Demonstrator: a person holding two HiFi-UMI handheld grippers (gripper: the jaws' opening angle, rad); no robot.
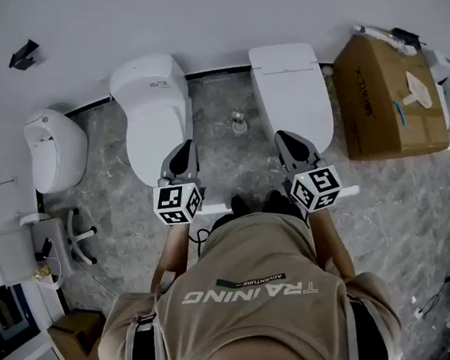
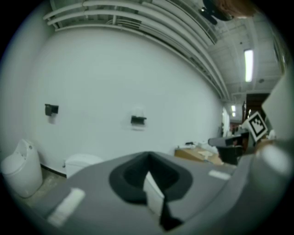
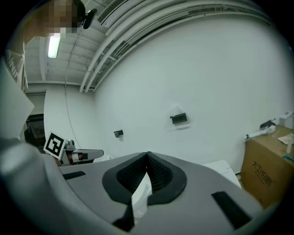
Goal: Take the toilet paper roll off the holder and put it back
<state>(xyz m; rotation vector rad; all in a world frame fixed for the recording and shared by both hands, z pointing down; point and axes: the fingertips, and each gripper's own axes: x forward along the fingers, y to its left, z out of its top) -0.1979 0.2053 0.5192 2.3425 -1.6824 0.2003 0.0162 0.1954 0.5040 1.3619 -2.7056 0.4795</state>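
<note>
Two small black holders are fixed to the white wall: one [image 2: 138, 120] ahead of me and another [image 2: 51, 109] further left. The right gripper view also has them, the nearer holder [image 3: 178, 118] and the farther holder [image 3: 118, 133]. No toilet paper roll can be made out on either. My left gripper [image 1: 183, 148] and right gripper [image 1: 288, 140] are held side by side at waist height, pointing at the wall over the toilets, well short of the holders. Both have their jaws together and nothing held. Seen from its own camera, the left gripper [image 2: 148, 159] is shut, as is the right gripper [image 3: 147, 157].
A white toilet [image 1: 149, 98] stands below my left gripper and a square-lidded toilet [image 1: 289, 81] below my right. A smaller white fixture [image 1: 47, 147] sits at the far left. A cardboard box [image 1: 392, 93] lies against the wall at the right. The floor is grey marble.
</note>
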